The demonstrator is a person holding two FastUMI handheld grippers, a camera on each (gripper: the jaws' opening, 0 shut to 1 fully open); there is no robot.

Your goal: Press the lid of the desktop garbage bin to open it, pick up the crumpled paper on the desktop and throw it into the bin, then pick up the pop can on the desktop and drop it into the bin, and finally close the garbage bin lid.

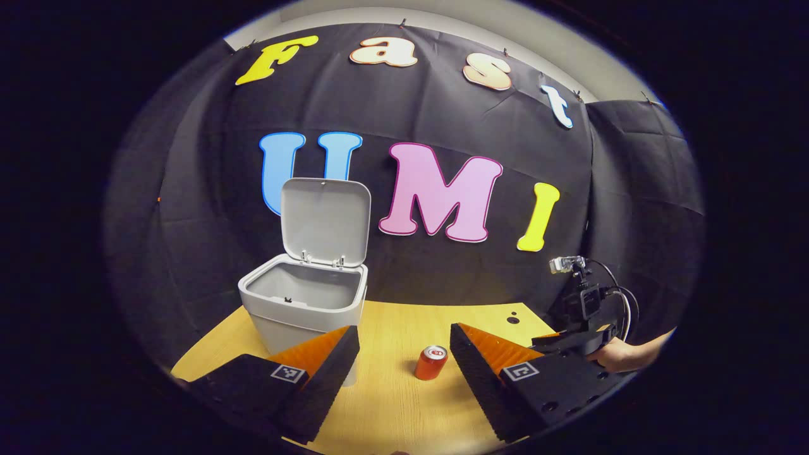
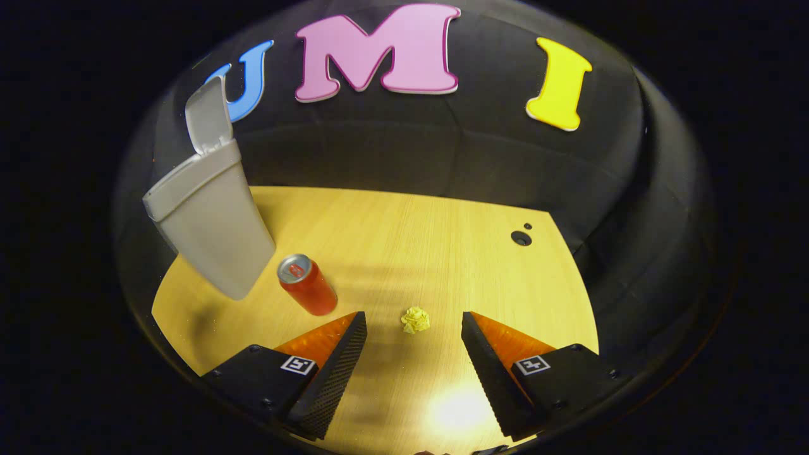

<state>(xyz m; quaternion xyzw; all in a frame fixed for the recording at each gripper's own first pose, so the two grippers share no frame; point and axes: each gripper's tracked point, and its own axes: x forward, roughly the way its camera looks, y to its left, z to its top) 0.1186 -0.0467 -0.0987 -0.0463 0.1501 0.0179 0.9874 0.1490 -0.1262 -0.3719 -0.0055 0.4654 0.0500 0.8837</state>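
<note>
In the left gripper view, the left hand-held gripper (image 1: 404, 354) hangs above the bench (image 1: 392, 404) with its jaws spread wide and nothing between them. The garbage bin (image 1: 303, 306) stands near the bench's far left edge, its lid (image 1: 325, 221) swung upright. The pop can (image 1: 431, 363) stands upright just right of the bin, apart from it, with bare bench around it. Farther right of the bin, a hand (image 1: 622, 354) holds the other gripper near the bench's right edge.

In the right gripper view, the right hand-held gripper (image 2: 414, 344) is wide open and empty. The crumpled paper (image 2: 415, 320) lies on the bench (image 2: 442, 253) just ahead of its fingertips, right of the bin (image 2: 208, 227) and the pop can (image 2: 306, 285). Open bench stretches right of the bin to two small holes (image 2: 521, 237).
</note>
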